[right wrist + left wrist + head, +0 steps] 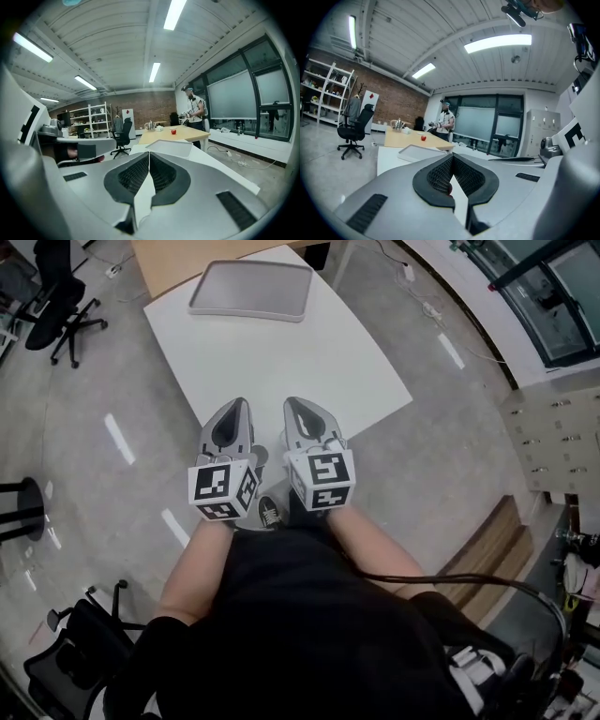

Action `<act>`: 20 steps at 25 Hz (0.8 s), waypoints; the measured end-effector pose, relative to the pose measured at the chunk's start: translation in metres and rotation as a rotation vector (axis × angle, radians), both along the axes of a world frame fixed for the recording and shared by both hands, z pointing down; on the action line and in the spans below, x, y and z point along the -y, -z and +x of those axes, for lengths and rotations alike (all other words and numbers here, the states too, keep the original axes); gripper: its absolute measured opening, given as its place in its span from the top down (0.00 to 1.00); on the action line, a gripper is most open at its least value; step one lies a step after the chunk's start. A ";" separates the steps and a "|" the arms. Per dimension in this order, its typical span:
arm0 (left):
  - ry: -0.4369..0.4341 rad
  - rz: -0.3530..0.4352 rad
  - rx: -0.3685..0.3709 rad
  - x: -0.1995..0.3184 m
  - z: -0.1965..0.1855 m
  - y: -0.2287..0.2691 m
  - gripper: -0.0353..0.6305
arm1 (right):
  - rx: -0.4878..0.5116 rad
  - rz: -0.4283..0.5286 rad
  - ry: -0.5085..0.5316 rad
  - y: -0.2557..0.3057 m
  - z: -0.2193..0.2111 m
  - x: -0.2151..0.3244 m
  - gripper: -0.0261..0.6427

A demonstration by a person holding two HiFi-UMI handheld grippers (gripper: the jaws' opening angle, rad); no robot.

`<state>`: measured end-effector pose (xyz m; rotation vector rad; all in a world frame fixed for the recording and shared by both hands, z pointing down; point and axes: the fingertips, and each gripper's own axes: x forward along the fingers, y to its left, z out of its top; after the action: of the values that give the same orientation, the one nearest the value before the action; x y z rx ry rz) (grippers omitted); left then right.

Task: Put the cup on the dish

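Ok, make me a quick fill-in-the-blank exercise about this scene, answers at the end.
The table under the grey tray is ___ in colour.
The left gripper and right gripper both have their fingers ___.
The small red object rests on the far table, whose top looks like ___.
Missing words: white; shut; wood.

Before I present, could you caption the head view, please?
Left gripper and right gripper, both shut, side by side before a table bearing a tray.
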<state>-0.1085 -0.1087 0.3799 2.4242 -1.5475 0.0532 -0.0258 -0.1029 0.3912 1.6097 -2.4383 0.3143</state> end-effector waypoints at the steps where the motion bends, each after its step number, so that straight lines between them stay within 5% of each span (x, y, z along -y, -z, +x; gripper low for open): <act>1: 0.002 -0.005 0.007 0.001 -0.001 -0.004 0.95 | -0.002 -0.004 0.010 -0.004 -0.001 0.001 0.94; 20: -0.076 -0.172 0.120 0.024 0.021 -0.121 0.95 | -0.047 -0.192 0.263 -0.124 -0.014 0.012 0.92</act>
<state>-0.0877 -0.1326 0.5010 2.3810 -1.4332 0.3382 -0.0398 -0.1148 0.5156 1.1900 -2.4596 0.4448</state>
